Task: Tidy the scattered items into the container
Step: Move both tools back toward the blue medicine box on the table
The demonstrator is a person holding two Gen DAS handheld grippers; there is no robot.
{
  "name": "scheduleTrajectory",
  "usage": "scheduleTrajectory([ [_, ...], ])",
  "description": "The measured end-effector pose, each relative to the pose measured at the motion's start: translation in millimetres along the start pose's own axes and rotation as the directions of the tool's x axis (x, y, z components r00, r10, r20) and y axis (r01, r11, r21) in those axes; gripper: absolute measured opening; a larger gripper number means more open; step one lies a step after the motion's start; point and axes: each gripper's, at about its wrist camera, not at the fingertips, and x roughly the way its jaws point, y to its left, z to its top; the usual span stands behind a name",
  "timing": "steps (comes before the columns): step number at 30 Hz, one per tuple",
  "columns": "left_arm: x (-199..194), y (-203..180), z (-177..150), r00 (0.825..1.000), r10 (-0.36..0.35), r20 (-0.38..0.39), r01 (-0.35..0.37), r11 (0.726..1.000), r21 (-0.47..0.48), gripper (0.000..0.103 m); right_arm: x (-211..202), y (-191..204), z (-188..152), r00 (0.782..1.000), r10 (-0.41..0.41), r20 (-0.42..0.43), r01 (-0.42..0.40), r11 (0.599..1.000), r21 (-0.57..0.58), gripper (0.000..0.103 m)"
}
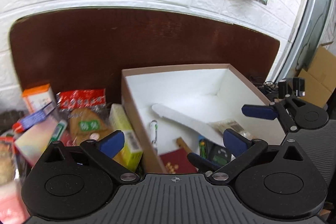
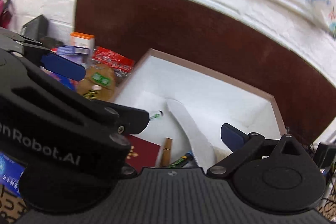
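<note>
Dark brown table (image 1: 84,45) carries an open cardboard box (image 1: 134,102) against the wall, white insole (image 1: 184,119), red booklet (image 1: 178,161) and a small tube (image 1: 153,131) already lying inside it, so the box is clearly the container. Pile of packets and cartons (image 1: 84,117) sits just left of the box, still outside, likely next to go. Left gripper (image 1: 172,140) and right gripper (image 2: 184,131) both spread wide, nothing between the fingers, poised over the box's near end, probably freed for another pick.

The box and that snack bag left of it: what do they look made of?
Box: likely matte cardboard, judging by its thin, stiff, pinkish-brown walls and plain white lining. Snack bag: apparently glossy plastic film, with a shiny red printed top, a clear window and crinkly reflections.
</note>
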Motion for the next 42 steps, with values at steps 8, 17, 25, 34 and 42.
scheduleTrajectory([
  [8, -67, 23, -37, 0.999, 0.005, 0.038, -0.002, 0.997, -0.078, 0.103, -43, 46, -1, 0.994, 0.059, 0.093, -0.055, 0.998, -0.043, 0.101],
  [17, -134, 54, -141, 0.998, 0.055, 0.039, -0.051, 0.994, -0.092, 0.103, -74, 111, -57, 0.952, 0.245, 0.183, -0.251, 0.968, 0.014, 0.101],
  [25, -124, 97, -213, 0.987, 0.124, -0.104, -0.139, 0.979, -0.151, 0.098, -37, 145, -119, 0.944, 0.33, -0.005, -0.324, 0.931, 0.169, 0.101],
  [34, -106, 116, -209, 0.991, 0.056, -0.12, -0.083, 0.968, -0.235, 0.084, -31, 153, -117, 0.937, 0.348, 0.022, -0.349, 0.933, 0.088, 0.097],
  [42, -100, 126, -211, 0.99, 0.027, -0.14, -0.063, 0.964, -0.26, 0.066, -17, 170, -113, 0.921, 0.389, -0.008, -0.388, 0.921, 0.016, 0.075],
])
